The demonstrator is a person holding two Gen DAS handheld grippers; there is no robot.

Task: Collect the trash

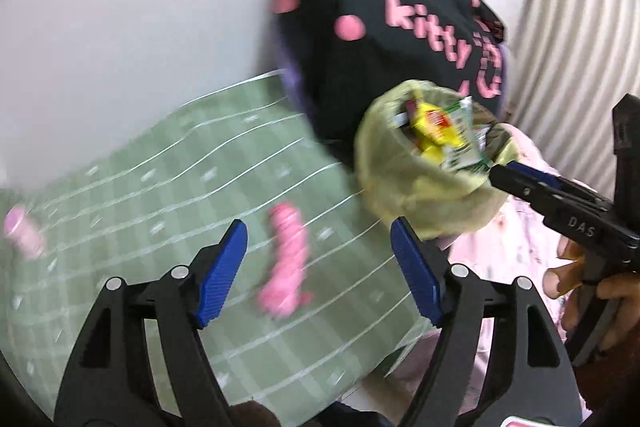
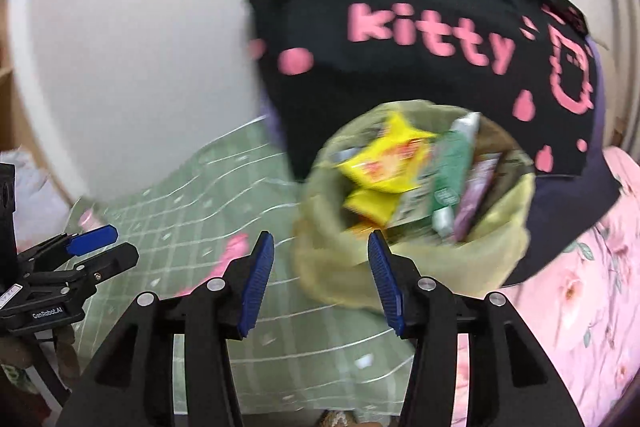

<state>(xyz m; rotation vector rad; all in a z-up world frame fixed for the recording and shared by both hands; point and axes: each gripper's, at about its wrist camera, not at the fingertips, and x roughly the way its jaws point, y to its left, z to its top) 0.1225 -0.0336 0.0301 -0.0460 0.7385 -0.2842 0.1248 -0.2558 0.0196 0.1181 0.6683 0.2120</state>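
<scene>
Two claws, left claw (image 1: 318,273) and right claw (image 2: 320,283), are spread, pinching nothing; yellow-green trash bag (image 2: 508,227) is full of yellow and green wrappers (image 2: 394,163).

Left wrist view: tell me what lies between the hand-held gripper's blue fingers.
A crumpled pink wrapper on the green checked cloth lies between the open left hand-held gripper's fingers, untouched; the left wrist view shows this.

Soft, even indoor light, but you get heavy motion blur in both views.

Ahead of your left gripper (image 1: 318,273) the pink wrapper (image 1: 286,261) smears; beyond your right gripper (image 2: 320,283) the trash bag (image 2: 508,227) blurs. Fisheye edges bend and darken; no glare, faint shadows.
</scene>
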